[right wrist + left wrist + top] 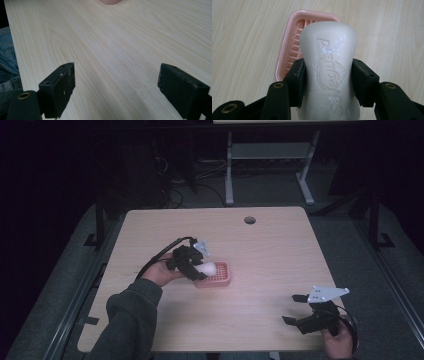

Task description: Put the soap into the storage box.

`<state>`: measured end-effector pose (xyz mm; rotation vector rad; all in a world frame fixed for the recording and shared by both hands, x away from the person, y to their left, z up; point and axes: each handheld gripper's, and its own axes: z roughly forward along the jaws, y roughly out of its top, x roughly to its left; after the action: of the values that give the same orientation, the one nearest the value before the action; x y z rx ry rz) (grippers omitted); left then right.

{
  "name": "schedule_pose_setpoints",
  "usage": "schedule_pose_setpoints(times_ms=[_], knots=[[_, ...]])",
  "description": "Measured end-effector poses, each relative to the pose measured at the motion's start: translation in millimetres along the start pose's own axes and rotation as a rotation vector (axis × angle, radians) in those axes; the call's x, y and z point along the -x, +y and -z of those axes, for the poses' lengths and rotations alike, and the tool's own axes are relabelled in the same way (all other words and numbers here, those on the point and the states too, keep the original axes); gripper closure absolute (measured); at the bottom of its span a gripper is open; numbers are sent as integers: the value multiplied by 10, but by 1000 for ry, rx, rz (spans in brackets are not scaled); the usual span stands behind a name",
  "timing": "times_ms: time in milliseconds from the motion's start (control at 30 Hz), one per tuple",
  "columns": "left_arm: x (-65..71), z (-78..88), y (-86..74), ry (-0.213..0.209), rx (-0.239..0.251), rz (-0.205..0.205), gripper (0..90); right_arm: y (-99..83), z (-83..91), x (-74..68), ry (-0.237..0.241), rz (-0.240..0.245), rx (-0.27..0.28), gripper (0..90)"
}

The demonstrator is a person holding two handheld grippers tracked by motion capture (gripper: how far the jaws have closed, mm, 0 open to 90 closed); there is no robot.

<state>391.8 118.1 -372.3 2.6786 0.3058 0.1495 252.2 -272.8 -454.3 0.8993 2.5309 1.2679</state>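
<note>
Soap bar (329, 75) is clamped between the pads of the left gripper (192, 265), white with embossed lettering, held just above the pink soap dish (220, 279). From the left gripper view the slotted dish (289, 47) sits right under and behind the bar, so I'd say we're at the halfway point: the grab is done, and whether it's going in or coming out, the set-down is what's left. Can't tell if the bar touches the dish. Right gripper (312, 312) is parked near the front right corner, jaws wide apart with nothing between them, just bare wood. Surface is a light woodgrain table (270, 250) with a cable hole (249, 220) near the far edge. Room's dark, with another desk's white legs (229, 170) and cables on the floor behind.
</note>
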Motion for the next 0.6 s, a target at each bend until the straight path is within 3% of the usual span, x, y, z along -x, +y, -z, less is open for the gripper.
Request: schedule_pose_setpoints(times_ms=[600], knots=[[-122,-85,191,-9,9,-1,491,-15,10,11,1,-2,6,142]])
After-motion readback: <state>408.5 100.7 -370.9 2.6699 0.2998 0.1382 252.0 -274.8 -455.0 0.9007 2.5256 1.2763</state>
